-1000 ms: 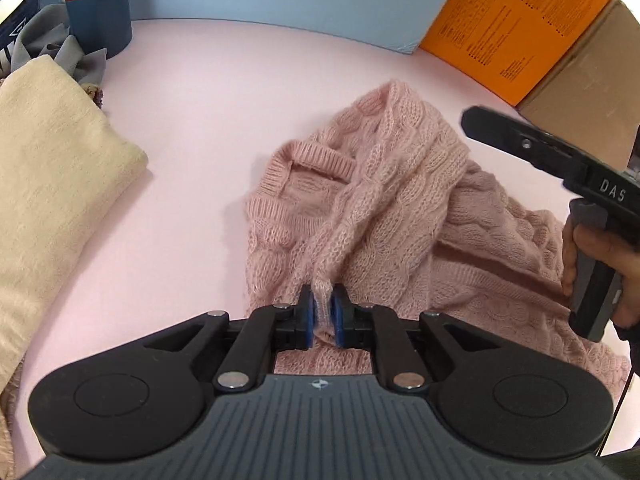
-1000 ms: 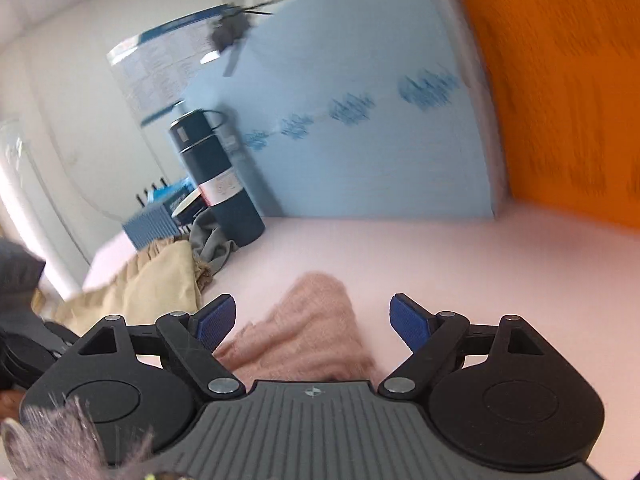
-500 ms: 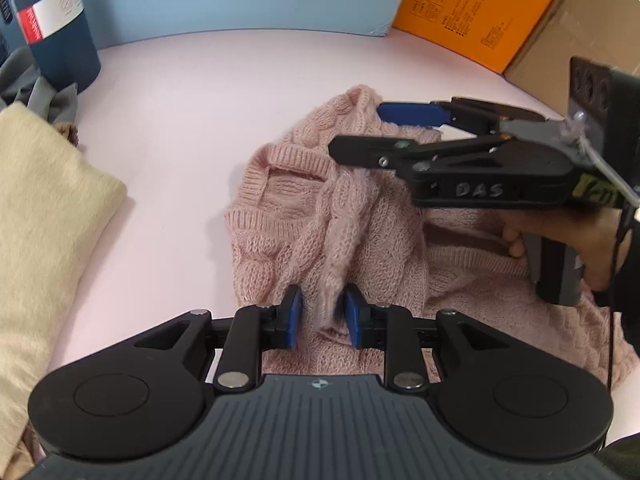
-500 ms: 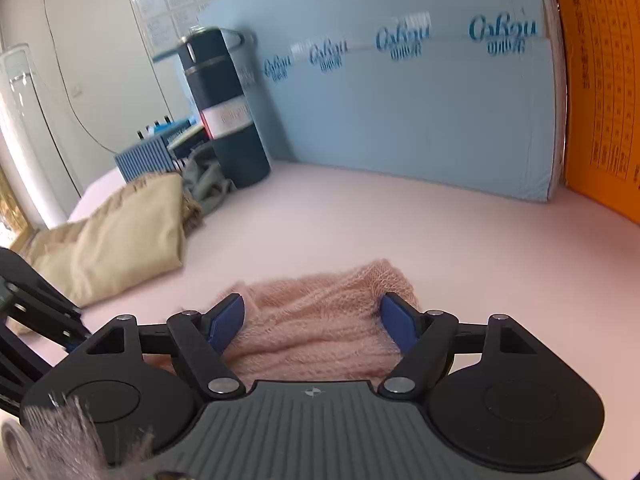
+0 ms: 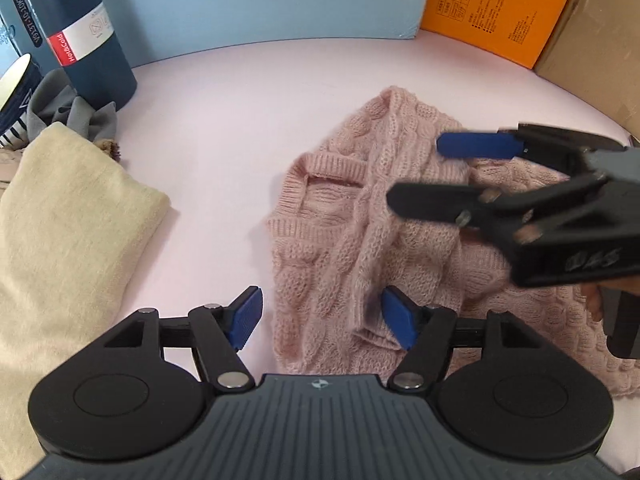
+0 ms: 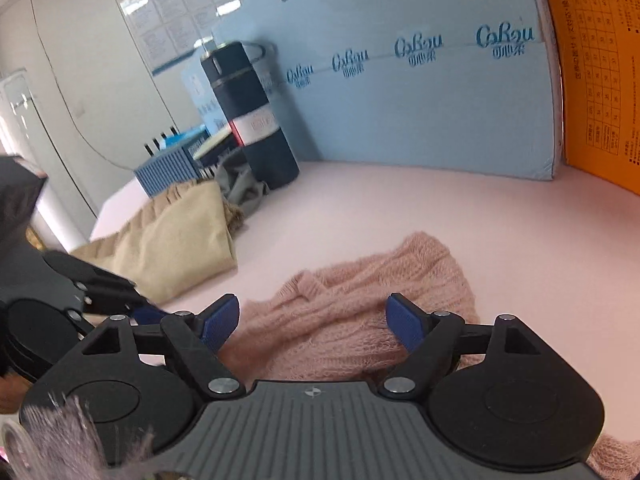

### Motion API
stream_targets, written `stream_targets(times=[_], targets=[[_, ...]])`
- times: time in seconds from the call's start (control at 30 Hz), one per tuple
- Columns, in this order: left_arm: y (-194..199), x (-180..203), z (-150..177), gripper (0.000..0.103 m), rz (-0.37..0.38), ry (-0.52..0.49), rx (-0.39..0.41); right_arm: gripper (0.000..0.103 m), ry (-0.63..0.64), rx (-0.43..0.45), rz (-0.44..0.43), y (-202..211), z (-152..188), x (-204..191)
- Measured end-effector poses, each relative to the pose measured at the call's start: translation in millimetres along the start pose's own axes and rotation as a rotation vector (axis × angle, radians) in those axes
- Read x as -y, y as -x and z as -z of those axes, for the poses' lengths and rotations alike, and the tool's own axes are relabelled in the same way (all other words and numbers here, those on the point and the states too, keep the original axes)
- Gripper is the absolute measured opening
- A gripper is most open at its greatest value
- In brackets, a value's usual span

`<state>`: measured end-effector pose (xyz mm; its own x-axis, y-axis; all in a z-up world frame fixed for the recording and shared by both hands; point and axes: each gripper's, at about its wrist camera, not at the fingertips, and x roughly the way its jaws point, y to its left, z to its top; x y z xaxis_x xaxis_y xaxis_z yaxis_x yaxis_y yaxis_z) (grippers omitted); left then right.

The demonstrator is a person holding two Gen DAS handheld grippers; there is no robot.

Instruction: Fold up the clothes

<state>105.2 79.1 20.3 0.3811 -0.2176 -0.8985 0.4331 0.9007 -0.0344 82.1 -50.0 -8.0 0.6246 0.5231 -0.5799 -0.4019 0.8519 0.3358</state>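
Observation:
A pink cable-knit sweater (image 5: 360, 216) lies crumpled on the pink table (image 5: 224, 112); it also shows in the right wrist view (image 6: 360, 304). My left gripper (image 5: 322, 320) is open, its blue pads straddling the sweater's near fold without gripping it. My right gripper (image 6: 312, 324) is open and hovers just above the sweater's upper part. In the left wrist view the right gripper (image 5: 460, 172) reaches in from the right over the sweater, jaws apart.
A folded beige garment (image 5: 60, 248) lies at the left, with a grey cloth (image 5: 72, 112) and a dark blue flask (image 5: 76, 36) behind it. A light blue board (image 5: 280, 4), an orange box (image 5: 504, 4) and a cardboard box (image 5: 592, 48) line the back.
My left gripper has opened and let go of the sweater fold. My right gripper has come down from the right over the sweater, staying open.

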Motion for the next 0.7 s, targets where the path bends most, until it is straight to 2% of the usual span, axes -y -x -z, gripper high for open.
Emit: stream_targets(times=[0.07,0.13,0.27,0.37,0.47,0.6,0.7], targets=[[0,0,1,0.067,-0.009,-0.007,-0.003,0.080,0.026,-0.070,0.029,-11,6,-1],[1,-1,1,0.068,-0.014,-0.009,-0.001,0.082,0.019,-0.051,0.036,-11,9,-2],[-1,-3,1,0.072,-0.011,-0.002,-0.005,0.083,-0.004,0.041,0.051,4,7,-10],[-6,-2,1,0.077,-0.017,-0.004,-0.023,0.088,0.002,-0.009,0.081,-2,9,-11],[-9,-2,2,0.082,-0.039,-0.003,-0.030,0.089,-0.068,-0.030,0.080,-1,16,-4],[-9,-7,3,0.082,-0.032,0.045,-0.041,0.093,-0.205,0.114,0.035,41,28,-5],[-3,-11,4,0.082,-0.034,0.057,-0.035,0.094,-0.249,0.183,0.045,82,51,-8]])
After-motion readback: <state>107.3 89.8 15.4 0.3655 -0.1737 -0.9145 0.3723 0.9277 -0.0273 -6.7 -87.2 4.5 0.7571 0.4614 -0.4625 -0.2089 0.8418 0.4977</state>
